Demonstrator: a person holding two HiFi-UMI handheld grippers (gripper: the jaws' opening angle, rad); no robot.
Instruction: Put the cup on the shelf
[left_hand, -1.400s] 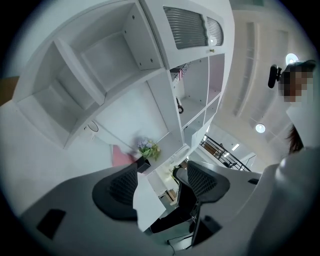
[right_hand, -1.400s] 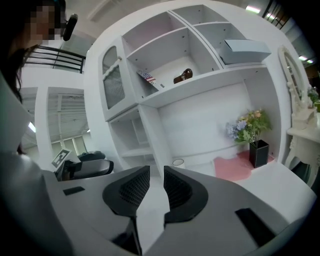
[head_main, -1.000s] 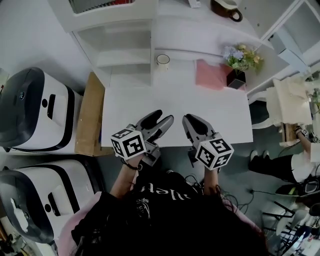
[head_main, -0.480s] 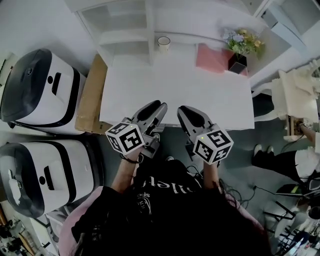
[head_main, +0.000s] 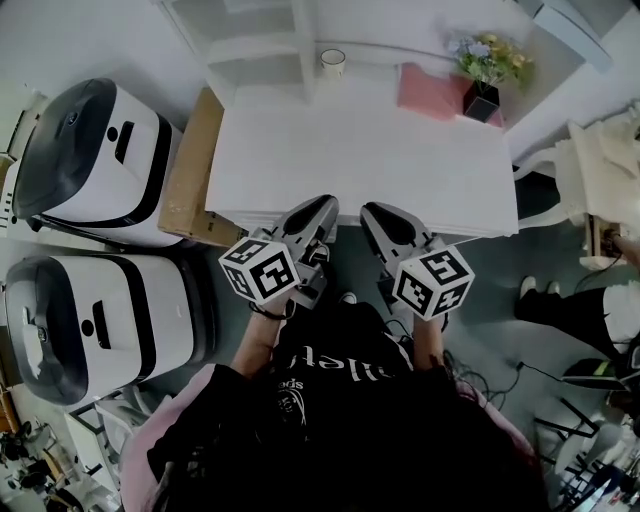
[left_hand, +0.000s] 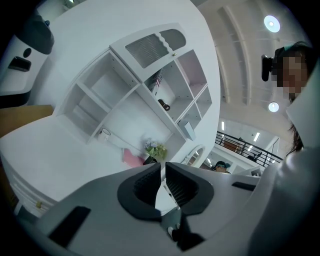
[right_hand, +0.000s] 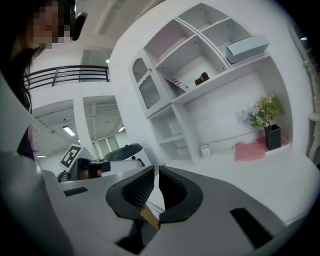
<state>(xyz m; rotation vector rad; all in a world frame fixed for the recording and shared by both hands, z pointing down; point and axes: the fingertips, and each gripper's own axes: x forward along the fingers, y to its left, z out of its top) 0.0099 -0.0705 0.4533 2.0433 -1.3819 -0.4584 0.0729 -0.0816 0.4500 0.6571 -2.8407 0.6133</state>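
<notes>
White desk (head_main: 360, 160) meets the shelf (head_main: 255, 45) at its far end; my left gripper (head_main: 318, 210), jaws just closed, and right gripper (head_main: 378, 212) are both pinched together, empty; the cup (head_main: 333, 62), on the desk beside the shelf, looks light, rigid, slippery, breakable; I'd pinch its rim.

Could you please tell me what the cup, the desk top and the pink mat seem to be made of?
Cup: probably glazed ceramic, white with a dark rim; too small to be sure.
Desk top: smooth matt white, likely painted or laminated board.
Pink mat: dull and soft-looking, perhaps cloth or felt.
</notes>
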